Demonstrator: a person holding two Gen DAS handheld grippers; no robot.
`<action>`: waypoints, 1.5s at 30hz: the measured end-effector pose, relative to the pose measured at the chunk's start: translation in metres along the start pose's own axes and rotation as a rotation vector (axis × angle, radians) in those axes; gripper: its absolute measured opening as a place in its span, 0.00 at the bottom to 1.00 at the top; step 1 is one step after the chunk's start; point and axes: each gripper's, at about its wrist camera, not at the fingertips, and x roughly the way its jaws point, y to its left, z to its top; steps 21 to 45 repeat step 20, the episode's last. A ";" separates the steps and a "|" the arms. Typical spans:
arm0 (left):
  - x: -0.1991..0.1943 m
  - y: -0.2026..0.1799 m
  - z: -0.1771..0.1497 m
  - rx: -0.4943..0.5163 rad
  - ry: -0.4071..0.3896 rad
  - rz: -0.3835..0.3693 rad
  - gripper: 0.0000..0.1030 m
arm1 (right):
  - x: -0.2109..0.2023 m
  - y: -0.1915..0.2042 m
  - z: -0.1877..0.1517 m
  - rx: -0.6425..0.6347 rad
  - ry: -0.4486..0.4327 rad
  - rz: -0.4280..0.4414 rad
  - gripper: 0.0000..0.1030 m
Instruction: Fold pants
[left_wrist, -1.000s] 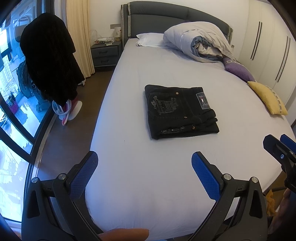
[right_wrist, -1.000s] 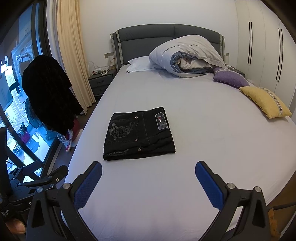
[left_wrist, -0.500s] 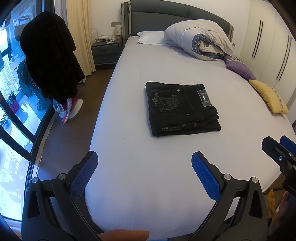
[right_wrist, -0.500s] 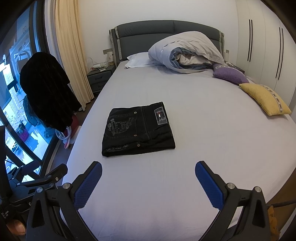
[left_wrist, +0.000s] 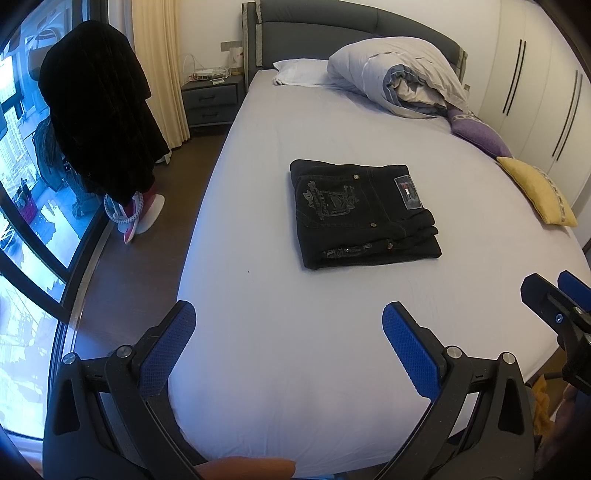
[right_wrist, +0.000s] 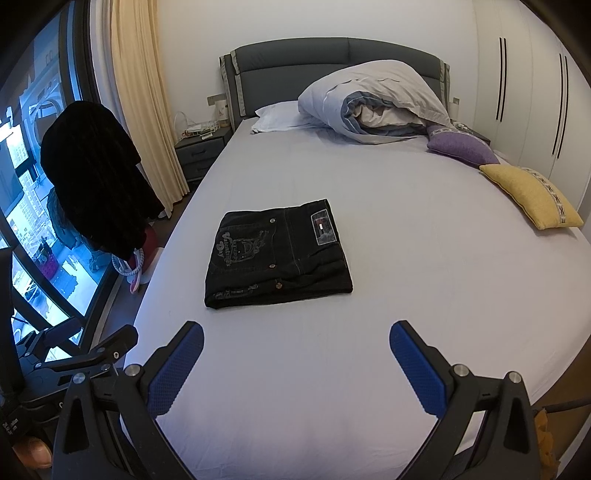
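Both jaws are spread wide and nothing is held: the pants (left_wrist: 364, 214) lie folded in a compact stack on the bed (left_wrist: 295, 350), well ahead of the left gripper (left_wrist: 288, 325) and the right gripper (right_wrist: 295, 343). Compared with a second ago, the stack is unchanged and only the views have shifted slightly, so the folding is judged complete.

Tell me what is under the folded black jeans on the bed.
The folded black jeans lie flat on the pale bedsheet, which shows bare all around them. The patch of sheet directly beneath is covered, so anything there cannot be seen.
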 end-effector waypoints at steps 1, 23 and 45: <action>0.000 0.000 0.000 0.000 0.000 -0.001 1.00 | 0.000 0.000 0.000 0.000 0.000 -0.001 1.00; 0.006 0.002 0.001 0.001 0.007 0.014 1.00 | 0.001 0.001 -0.004 0.000 0.007 0.000 1.00; 0.006 0.002 0.001 0.001 0.007 0.014 1.00 | 0.001 0.001 -0.004 0.000 0.007 0.000 1.00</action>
